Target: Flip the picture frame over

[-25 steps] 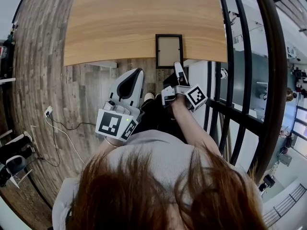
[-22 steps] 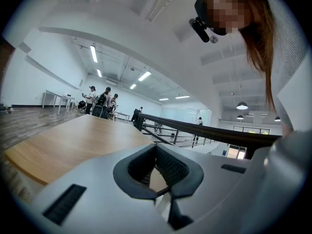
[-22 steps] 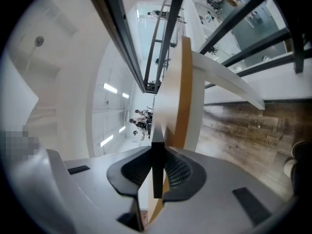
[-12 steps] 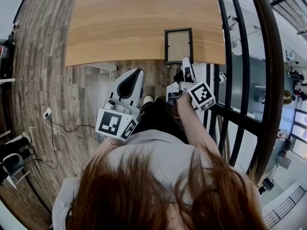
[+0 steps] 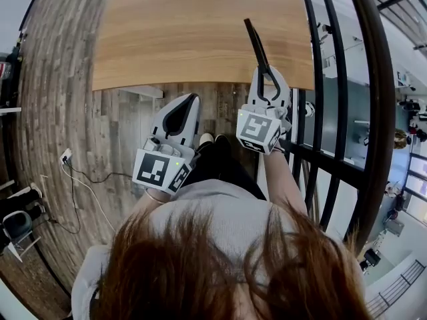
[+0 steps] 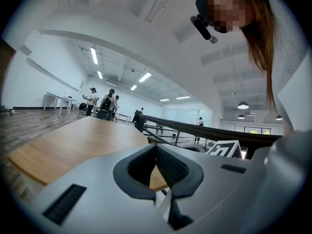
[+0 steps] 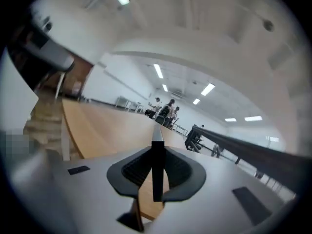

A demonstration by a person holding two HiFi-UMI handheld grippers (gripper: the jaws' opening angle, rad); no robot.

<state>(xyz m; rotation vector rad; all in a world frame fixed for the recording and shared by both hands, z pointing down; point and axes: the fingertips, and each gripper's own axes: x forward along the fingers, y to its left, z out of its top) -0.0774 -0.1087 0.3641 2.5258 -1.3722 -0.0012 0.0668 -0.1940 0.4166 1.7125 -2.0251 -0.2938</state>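
Nearest, the left gripper [image 5: 192,102] is hovering just short of the table [image 5: 167,32] edge, jaws together on nothing. Further out at one o'clock, the right gripper [image 5: 265,77] is clamping the picture frame [image 5: 255,42], holding it edge-on over the table's near right corner

Head view: above the person's hair [image 5: 200,265], facing steeply down on the left gripper [image 5: 190,102], the right gripper [image 5: 268,77] and the wooden table [image 5: 193,32] ahead of them. Each gripper view: close behind its own jaws, facing forward, nearly level over the tabletop. All views share the table and the black railing [image 5: 320,79] right of the right gripper; head and right gripper views share the picture frame [image 5: 255,42].
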